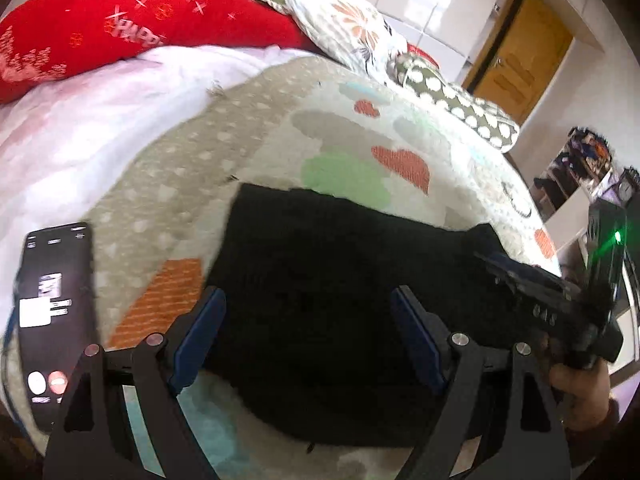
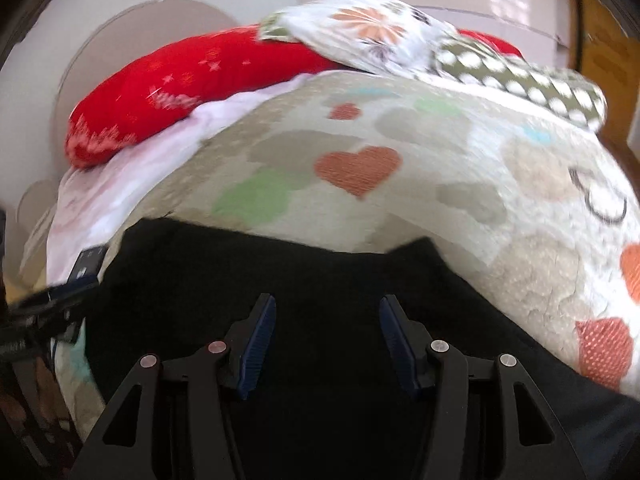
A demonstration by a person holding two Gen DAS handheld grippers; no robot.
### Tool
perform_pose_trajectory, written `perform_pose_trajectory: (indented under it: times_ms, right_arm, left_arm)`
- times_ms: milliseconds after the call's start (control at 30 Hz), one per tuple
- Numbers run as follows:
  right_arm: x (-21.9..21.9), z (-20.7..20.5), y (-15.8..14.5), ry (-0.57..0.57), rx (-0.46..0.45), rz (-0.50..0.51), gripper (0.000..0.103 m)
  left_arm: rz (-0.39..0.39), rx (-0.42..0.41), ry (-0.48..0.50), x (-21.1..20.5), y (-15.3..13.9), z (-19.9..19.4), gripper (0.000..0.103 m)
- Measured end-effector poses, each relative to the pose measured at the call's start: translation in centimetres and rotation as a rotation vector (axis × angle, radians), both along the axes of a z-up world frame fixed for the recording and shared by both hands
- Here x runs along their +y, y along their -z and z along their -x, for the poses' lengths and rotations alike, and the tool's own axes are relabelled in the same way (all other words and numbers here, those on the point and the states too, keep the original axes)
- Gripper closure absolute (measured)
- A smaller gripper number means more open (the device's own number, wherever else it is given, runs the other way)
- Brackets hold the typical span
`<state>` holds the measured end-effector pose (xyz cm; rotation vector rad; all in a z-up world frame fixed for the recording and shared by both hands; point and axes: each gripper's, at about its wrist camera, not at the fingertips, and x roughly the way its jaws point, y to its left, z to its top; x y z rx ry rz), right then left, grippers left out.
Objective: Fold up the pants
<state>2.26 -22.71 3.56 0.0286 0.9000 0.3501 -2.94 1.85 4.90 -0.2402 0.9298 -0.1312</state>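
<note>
Looking down both grippers, we see the black pants (image 1: 336, 312) lying flat on the heart-patterned blanket (image 1: 280, 128), already doubled into a compact block, near us on the bed. Our left gripper (image 1: 308, 332) hovers over them with fingers spread wide, holding nothing; our right gripper (image 2: 327, 344) is likewise spread and empty. A phone (image 1: 52, 320) lies to the left. We judge a fold is between grips: next we must pinch an edge and carry it across.
</note>
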Motion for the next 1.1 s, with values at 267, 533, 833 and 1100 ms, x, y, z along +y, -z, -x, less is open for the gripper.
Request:
perform_pose_trajectory:
  times_ms: [267,533,833,1100]
  right_arm:
    - [-0.5,-1.1,0.6,0.017,0.019,0.013,0.047]
    - [-2.8,5.6,-1.4,0.002,0.015,0.008,0.045]
    - [-3.5,7.3,1.2,0.034,0.049,0.016,0.04]
    - [-4.4,9.5,-1.6,0.036,0.003,-0.002,0.04]
  left_arm:
    - [-0.09,0.018,-0.006,-1.1,0.9,-1.1,0.018]
    - [-0.087,-0.023,0.017,-2.3,-0.4,0.4,0.018]
    - [-0.169,-0.04,0.004,-3.2,1.4,0.2,0.018]
    - [-0.12,-0.071,0.009,-3.1,-0.9,1.9,0.018]
